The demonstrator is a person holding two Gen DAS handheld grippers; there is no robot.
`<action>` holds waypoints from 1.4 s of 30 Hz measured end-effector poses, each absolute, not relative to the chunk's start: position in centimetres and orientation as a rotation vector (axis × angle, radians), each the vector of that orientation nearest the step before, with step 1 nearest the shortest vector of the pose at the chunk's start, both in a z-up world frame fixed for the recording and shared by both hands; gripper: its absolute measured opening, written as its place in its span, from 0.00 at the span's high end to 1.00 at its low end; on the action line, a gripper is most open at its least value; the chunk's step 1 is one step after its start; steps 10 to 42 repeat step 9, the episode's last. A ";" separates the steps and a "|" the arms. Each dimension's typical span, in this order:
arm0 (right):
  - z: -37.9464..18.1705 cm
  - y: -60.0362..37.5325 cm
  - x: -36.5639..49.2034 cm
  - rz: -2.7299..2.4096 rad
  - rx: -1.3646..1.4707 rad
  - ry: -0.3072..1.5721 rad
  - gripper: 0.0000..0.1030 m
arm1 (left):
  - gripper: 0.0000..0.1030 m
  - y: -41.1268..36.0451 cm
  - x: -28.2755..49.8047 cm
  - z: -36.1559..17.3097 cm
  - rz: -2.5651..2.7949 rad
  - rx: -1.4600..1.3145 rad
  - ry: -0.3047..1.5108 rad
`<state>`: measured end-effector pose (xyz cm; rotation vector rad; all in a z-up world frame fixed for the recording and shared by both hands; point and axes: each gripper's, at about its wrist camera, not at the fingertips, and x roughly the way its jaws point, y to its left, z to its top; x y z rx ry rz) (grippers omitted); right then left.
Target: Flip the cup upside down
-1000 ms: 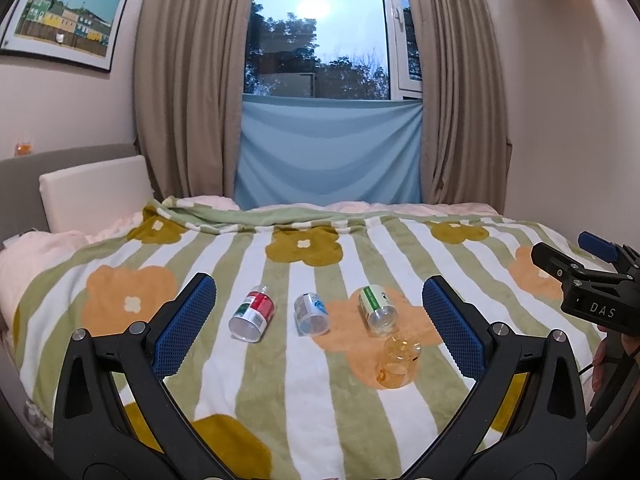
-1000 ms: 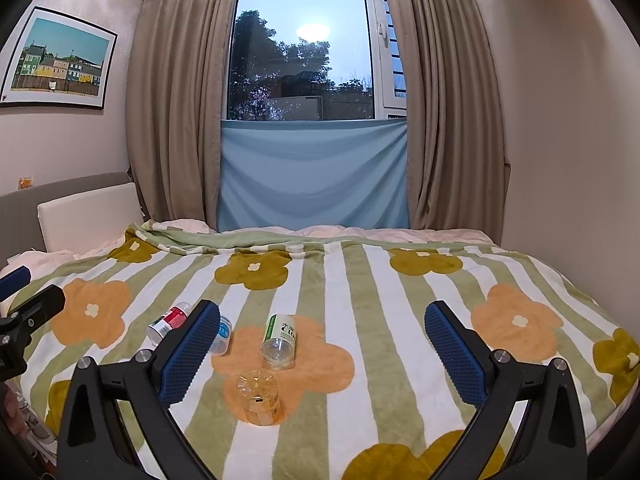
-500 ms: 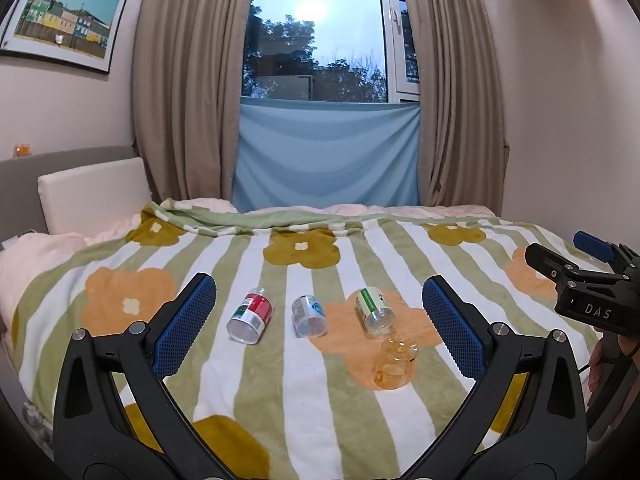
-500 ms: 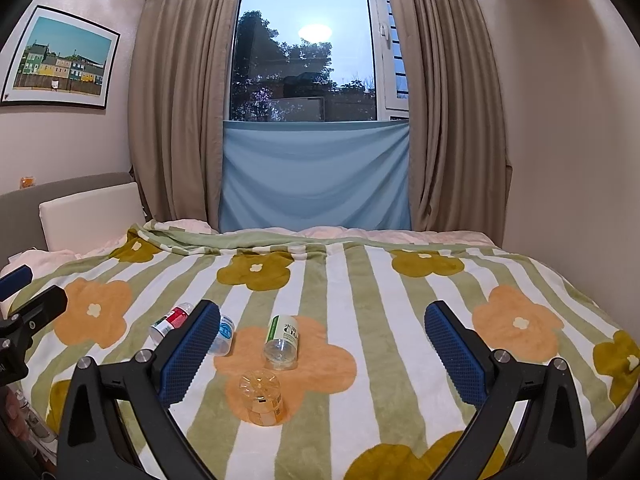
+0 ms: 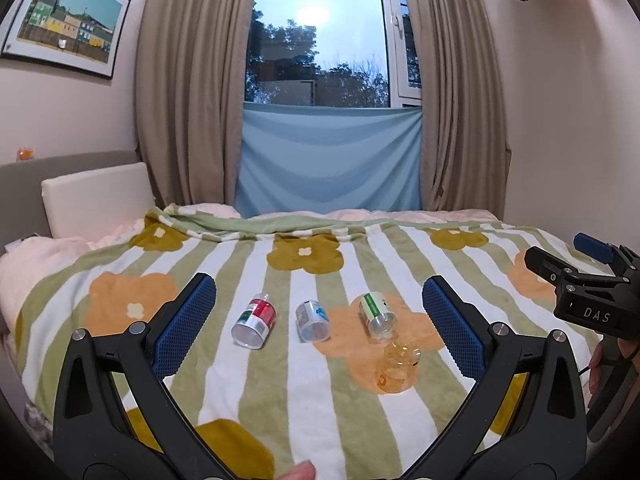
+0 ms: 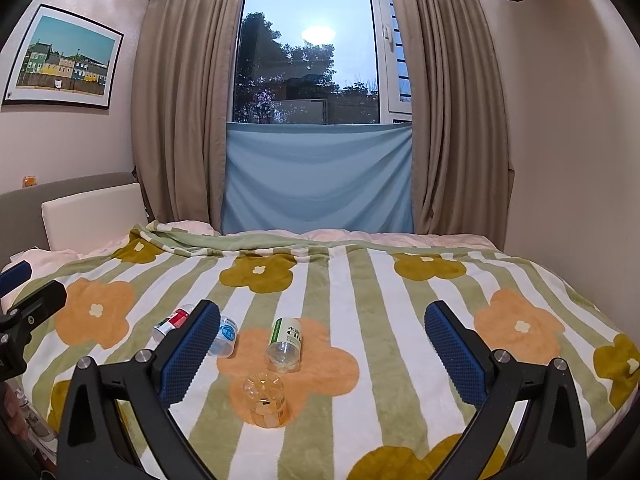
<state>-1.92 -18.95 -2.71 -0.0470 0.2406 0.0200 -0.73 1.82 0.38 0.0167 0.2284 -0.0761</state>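
Cup (image 6: 266, 402), clear amber plastic with its ribbed base up, stands on the blanket's (image 6: 360, 420) orange flower just before the green-labelled bottle (image 6: 285, 344), both grippers' (image 5: 318, 328) (image 6: 322, 344) jaws spread wide, empty.

Black plastic fingers (image 5: 452, 332) carry blue dimpled pads and silver screws.

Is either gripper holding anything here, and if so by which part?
Nothing is held. The left gripper and right gripper are both open above the blanket; the cups lie untouched.
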 end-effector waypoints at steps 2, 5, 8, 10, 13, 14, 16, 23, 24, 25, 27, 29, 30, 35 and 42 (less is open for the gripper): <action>-2.7 -18.9 -2.0 0.022 -0.047 0.240 0.01 | 0.00 1.7 -0.9 0.4 -0.068 0.025 0.218; -2.7 -18.9 -1.9 0.020 -0.050 0.241 0.01 | 0.00 1.6 -1.1 0.5 -0.062 0.029 0.199; -2.7 -18.8 -2.0 0.022 -0.048 0.239 0.01 | 0.00 1.6 -1.2 0.6 -0.067 0.021 0.189; -2.7 -18.8 -2.0 0.022 -0.048 0.239 0.01 | 0.00 1.6 -1.2 0.7 -0.065 0.022 0.186; -2.7 -18.8 -2.0 0.022 -0.048 0.239 0.01 | 0.00 1.6 -1.2 0.7 -0.065 0.022 0.186; -2.7 -18.8 -2.0 0.022 -0.048 0.239 0.01 | 0.00 1.6 -1.2 0.7 -0.065 0.022 0.186; -2.7 -18.8 -2.0 0.022 -0.048 0.239 0.01 | 0.00 1.6 -1.2 0.7 -0.065 0.022 0.186; -2.7 -18.8 -2.0 0.022 -0.048 0.239 0.01 | 0.00 1.6 -1.2 0.7 -0.065 0.022 0.186; -2.7 -18.8 -2.0 0.022 -0.048 0.239 0.01 | 0.00 1.6 -1.2 0.7 -0.065 0.022 0.186; -2.7 -18.8 -2.0 0.022 -0.048 0.239 0.01 | 0.00 1.6 -1.2 0.7 -0.065 0.022 0.186; -2.7 -18.8 -2.0 0.022 -0.048 0.239 0.01 | 0.00 1.6 -1.2 0.7 -0.065 0.022 0.186; -2.7 -18.8 -2.0 0.022 -0.048 0.239 0.01 | 0.00 1.6 -1.2 0.7 -0.065 0.022 0.186; -2.7 -18.8 -2.0 0.022 -0.048 0.239 0.01 | 0.00 1.6 -1.2 0.7 -0.065 0.022 0.186; -2.7 -18.8 -2.0 0.022 -0.048 0.239 0.01 | 0.00 1.6 -1.2 0.7 -0.065 0.022 0.186; -2.7 -18.8 -2.0 0.022 -0.048 0.239 0.01 | 0.00 1.6 -1.2 0.7 -0.065 0.022 0.186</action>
